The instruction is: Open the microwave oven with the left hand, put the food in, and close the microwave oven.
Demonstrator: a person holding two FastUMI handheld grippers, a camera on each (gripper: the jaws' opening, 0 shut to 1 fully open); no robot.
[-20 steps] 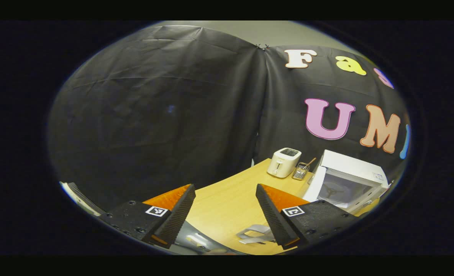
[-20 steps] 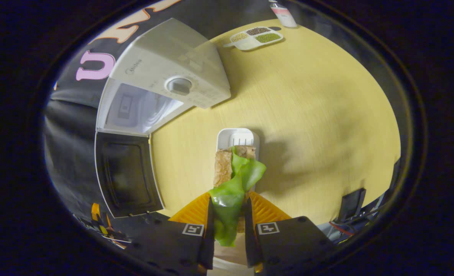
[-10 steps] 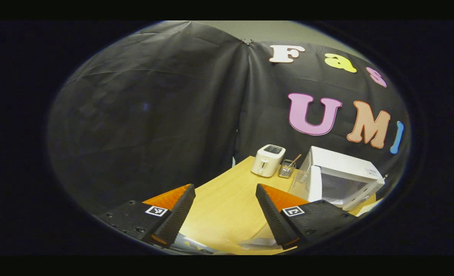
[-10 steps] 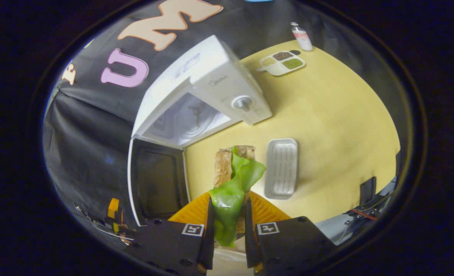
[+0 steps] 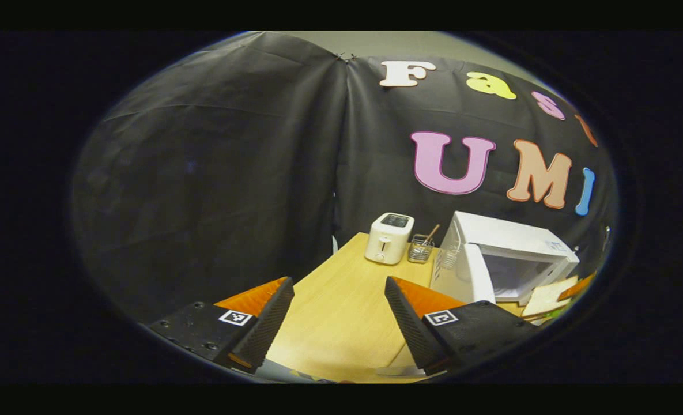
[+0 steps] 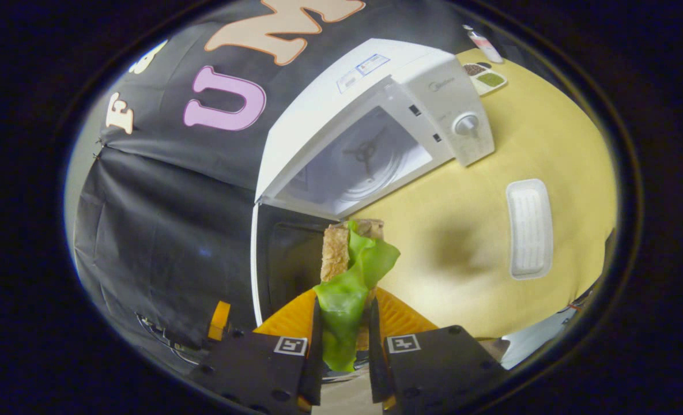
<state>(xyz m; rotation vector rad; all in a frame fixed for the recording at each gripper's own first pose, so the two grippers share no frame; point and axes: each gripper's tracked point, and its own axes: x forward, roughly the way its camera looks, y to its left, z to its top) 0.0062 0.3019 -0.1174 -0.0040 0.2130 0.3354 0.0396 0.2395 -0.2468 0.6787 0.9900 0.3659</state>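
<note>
Right now your booth is a pale wooden table (image 6: 548, 138) backed by black cloth walls (image 5: 203, 173), and the white microwave oven (image 6: 376, 86) is the landmark for everything on it. Its dark-windowed door (image 6: 286, 259) hangs wide open, so the white cavity with its round turntable (image 6: 370, 161) is bare to your right gripper view. Beside the oven's control side lies a white ribbed rectangular tray (image 6: 528, 227), flat on the wood. Beyond the oven's far corner sit a white divided dish of grains (image 6: 485, 78) and a small bottle (image 6: 482, 43). In your left gripper view, a white two-slot toaster (image 5: 388, 237) and a small wire basket with a stick in it (image 5: 419, 248) stand just beside the oven's other side.

Your right gripper (image 6: 344, 323) is raised above the table, aimed toward the oven's open mouth, fingers pinched close on the sandwich of brown toast and green lettuce (image 6: 350, 271), which juts out in front of the door's lower edge.

Your left gripper (image 5: 339, 323) is held above the table edge, well away from the oven, fingers spread wide with nothing between them.
</note>
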